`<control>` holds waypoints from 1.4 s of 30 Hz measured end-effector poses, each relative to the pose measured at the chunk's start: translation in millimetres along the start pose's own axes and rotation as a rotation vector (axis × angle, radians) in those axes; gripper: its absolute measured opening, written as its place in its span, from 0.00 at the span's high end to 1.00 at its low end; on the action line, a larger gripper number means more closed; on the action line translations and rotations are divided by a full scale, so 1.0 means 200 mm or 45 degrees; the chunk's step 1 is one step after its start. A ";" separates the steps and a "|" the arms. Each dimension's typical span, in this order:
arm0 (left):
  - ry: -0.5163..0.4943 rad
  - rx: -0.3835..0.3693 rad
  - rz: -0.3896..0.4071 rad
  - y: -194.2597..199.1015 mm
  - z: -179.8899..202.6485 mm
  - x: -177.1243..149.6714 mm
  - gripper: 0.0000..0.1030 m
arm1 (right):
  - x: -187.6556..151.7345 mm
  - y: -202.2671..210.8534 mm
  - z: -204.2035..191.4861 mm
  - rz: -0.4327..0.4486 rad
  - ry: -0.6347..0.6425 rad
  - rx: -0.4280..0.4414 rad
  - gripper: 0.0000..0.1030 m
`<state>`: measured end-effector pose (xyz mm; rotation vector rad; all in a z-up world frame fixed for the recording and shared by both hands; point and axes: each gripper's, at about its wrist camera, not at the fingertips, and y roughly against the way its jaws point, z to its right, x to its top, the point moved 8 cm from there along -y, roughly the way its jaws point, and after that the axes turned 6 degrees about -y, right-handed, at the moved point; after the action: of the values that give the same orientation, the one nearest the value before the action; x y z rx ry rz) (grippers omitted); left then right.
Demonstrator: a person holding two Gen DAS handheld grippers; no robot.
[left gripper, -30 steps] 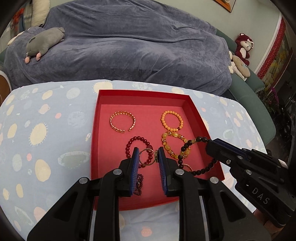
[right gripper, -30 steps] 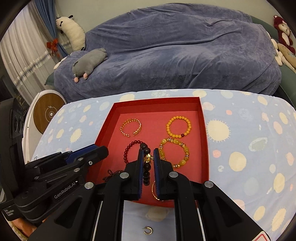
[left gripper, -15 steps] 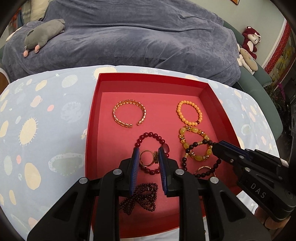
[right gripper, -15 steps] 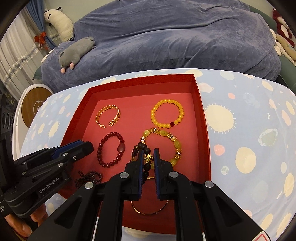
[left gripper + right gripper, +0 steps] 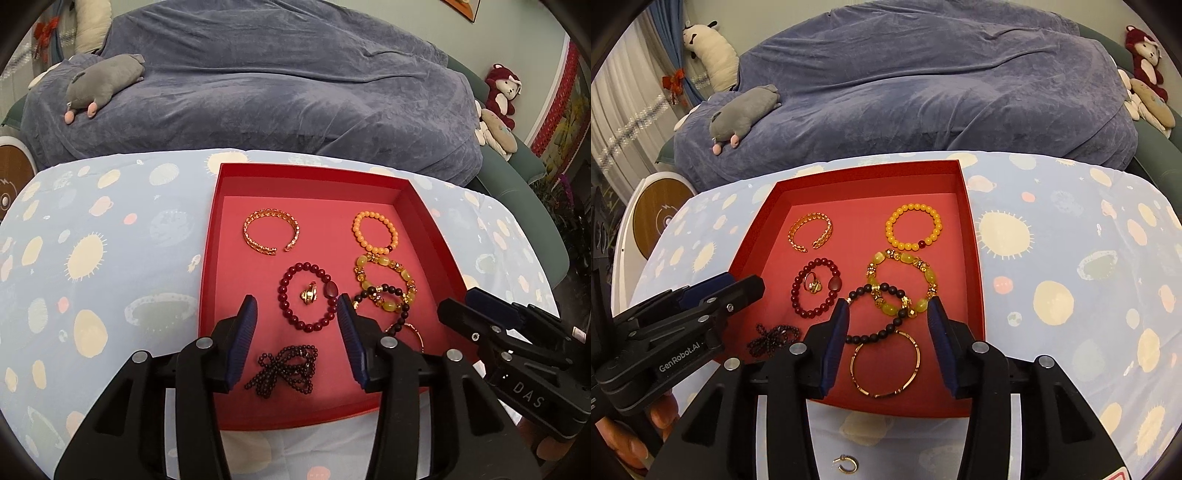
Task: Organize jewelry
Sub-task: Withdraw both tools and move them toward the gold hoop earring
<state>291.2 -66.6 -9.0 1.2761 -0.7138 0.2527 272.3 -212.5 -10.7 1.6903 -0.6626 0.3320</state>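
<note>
A red tray [image 5: 421, 206] [image 5: 971, 236] holds several bracelets. A gold ring [image 5: 309, 294] [image 5: 813, 285] lies inside the dark red bead bracelet [image 5: 295, 317] [image 5: 803, 308]. My left gripper [image 5: 297, 314] is open and empty just above it. My right gripper [image 5: 886, 314] is open and empty over the black bead bracelet [image 5: 873, 334] [image 5: 384, 290], which overlaps the yellow stone bracelet [image 5: 908, 258]. A thin gold bangle [image 5: 916, 350], a gold cuff [image 5: 271, 234] [image 5: 810, 234], an orange bead bracelet [image 5: 375, 232] [image 5: 912, 227] and a dark bead bundle [image 5: 284, 371] [image 5: 772, 338] also lie in the tray.
The tray sits on a table with a pale blue planet-print cloth [image 5: 92, 258] [image 5: 1071, 258]. A small gold hoop earring [image 5: 846, 464] lies on the cloth near the front edge. A blue-covered sofa [image 5: 277, 92] with a grey plush [image 5: 103, 83] stands behind.
Both grippers have opened. The left one let go of the gold ring, now inside the red bracelet. The right one let go of the black bead bracelet, now lying in the tray.
</note>
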 end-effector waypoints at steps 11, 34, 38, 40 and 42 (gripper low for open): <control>0.018 0.005 0.016 0.22 0.01 -0.17 0.53 | -0.19 0.20 0.02 -0.002 0.007 -0.032 0.58; 0.035 0.010 -0.076 0.44 0.06 -0.67 0.53 | -0.68 0.43 0.08 -0.070 0.018 -0.074 0.58; 0.025 -0.004 -0.110 0.45 0.10 -0.77 0.53 | -0.75 0.45 0.09 -0.084 0.002 -0.074 0.58; 0.022 -0.014 -0.130 0.45 0.12 -0.82 0.53 | -0.77 0.45 0.09 -0.092 -0.004 -0.074 0.58; 0.005 -0.019 -0.141 0.44 0.15 -0.87 0.53 | -0.80 0.46 0.10 -0.099 -0.011 -0.071 0.58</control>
<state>100.2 -31.6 -42.6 1.2962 -0.6378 0.1592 87.8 -201.8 -31.3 1.6606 -0.6058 0.2491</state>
